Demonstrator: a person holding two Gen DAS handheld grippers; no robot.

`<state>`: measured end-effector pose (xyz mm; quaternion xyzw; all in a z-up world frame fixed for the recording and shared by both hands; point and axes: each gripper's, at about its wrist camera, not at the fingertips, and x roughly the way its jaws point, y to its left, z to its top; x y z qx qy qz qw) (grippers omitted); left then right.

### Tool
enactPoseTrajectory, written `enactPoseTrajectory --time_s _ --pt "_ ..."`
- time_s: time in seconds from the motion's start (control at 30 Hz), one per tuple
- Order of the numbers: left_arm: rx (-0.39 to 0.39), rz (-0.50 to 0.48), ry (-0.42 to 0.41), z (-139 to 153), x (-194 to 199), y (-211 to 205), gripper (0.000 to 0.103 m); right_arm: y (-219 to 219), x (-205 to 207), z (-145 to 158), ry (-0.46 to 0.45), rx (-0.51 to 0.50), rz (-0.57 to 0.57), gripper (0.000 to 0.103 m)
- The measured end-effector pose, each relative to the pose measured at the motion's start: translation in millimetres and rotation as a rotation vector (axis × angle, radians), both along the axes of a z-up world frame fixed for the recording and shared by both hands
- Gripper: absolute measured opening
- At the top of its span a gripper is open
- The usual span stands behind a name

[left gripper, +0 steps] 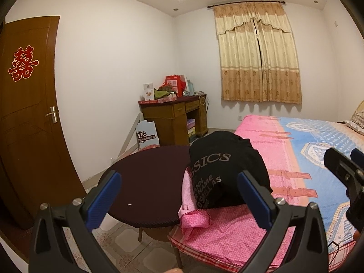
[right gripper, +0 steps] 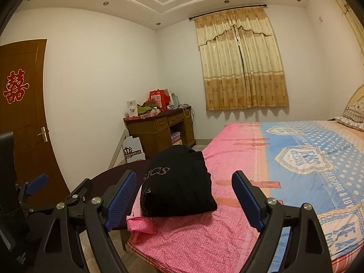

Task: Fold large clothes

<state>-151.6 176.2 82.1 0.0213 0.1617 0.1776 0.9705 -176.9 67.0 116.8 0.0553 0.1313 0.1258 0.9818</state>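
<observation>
A folded black garment (left gripper: 225, 170) with white lettering lies in a rounded bundle on the near corner of the pink bedspread (left gripper: 229, 229). My left gripper (left gripper: 179, 175) hovers just short of it, open, its blue pads (left gripper: 107, 195) wide apart with nothing between them. In the right wrist view the same black garment (right gripper: 179, 182) sits ahead of my right gripper (right gripper: 184, 175), which is open too, not touching the cloth. The two grippers are side by side: the left one's blue pad (right gripper: 37, 180) shows at that view's left edge.
A round dark table (left gripper: 147, 182) stands left of the bed corner, close to the garment. The bed (right gripper: 295, 159) stretches right with a blue and pink patterned cover. A cluttered wooden desk (left gripper: 177, 118) stands in the far corner, and a brown door (left gripper: 27, 113) at left.
</observation>
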Motion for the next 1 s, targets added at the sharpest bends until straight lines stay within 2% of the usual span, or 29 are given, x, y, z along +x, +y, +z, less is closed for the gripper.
enactPoseTrajectory --time_s 1.0 --pt "-0.001 -0.011 0.033 -5.9 9.8 5.4 0.103 -11.2 3.8 -9.1 0.03 0.03 -0.003 0.087"
